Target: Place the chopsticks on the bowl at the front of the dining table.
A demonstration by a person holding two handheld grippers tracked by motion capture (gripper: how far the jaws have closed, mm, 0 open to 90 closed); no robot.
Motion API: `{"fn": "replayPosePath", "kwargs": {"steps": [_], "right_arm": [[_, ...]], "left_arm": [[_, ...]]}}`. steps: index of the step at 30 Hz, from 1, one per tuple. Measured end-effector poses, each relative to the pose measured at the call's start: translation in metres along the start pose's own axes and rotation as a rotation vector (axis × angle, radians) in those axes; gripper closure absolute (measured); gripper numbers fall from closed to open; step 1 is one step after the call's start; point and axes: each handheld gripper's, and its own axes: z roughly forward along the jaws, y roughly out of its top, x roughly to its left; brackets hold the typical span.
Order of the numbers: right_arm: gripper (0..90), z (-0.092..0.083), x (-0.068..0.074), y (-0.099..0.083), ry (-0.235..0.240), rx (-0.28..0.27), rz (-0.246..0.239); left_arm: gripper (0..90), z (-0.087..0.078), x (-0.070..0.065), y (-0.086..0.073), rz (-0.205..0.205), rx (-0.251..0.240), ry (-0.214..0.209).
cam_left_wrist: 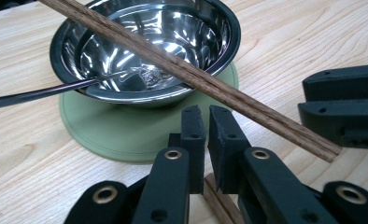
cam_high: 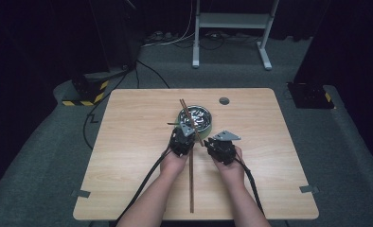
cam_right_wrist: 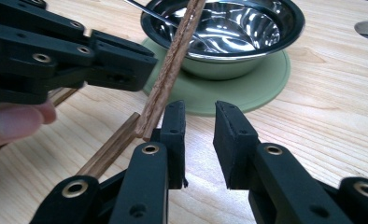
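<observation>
A steel bowl (cam_high: 199, 115) stands on a round green mat (cam_left_wrist: 126, 135) at the table's middle, with a dark spoon (cam_left_wrist: 32, 95) leaning in it. One pair of wooden chopsticks (cam_left_wrist: 210, 84) rests slanted across the bowl's rim, and its low end lies just outside my right gripper's left jaw. A second pair (cam_high: 191, 184) lies flat on the table and runs toward the near edge. My left gripper (cam_left_wrist: 206, 114) is shut to a thin slit above that flat pair's far end, nothing between its tips. My right gripper (cam_right_wrist: 201, 109) stands open and empty beside the mat.
A grey round grommet (cam_high: 224, 100) sits in the tabletop behind the bowl. The two grippers are close together, the right gripper (cam_left_wrist: 341, 112) just right of the left one. A white stand (cam_high: 232, 28) and cables are on the floor beyond.
</observation>
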Motion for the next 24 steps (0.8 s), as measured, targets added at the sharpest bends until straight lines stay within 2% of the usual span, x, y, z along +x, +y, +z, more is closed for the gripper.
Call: {"fn": "replayPosePath", "kwargs": {"steps": [7, 14, 19, 24], "right_arm": [[73.6, 0.0005, 0.0061, 0.0007, 0.019, 0.005, -0.034], [73.4, 0.0014, 0.0104, 0.0011, 0.037, 0.002, -0.046], [73.4, 0.0016, 0.0065, 0.0008, 0.024, 0.005, -0.016], [73.3, 0.0038, 0.0090, 0.0004, 0.027, 0.016, -0.035]], "left_arm": [[84.0, -0.0003, 0.0004, 0.0004, -0.002, 0.001, 0.002], [83.9, -0.0020, 0.0034, 0.0006, 0.006, 0.006, 0.008], [83.6, -0.0021, 0.0060, -0.0015, 0.000, 0.009, 0.010], [83.7, -0.0011, 0.0047, -0.0017, -0.002, 0.006, 0.002]]}}
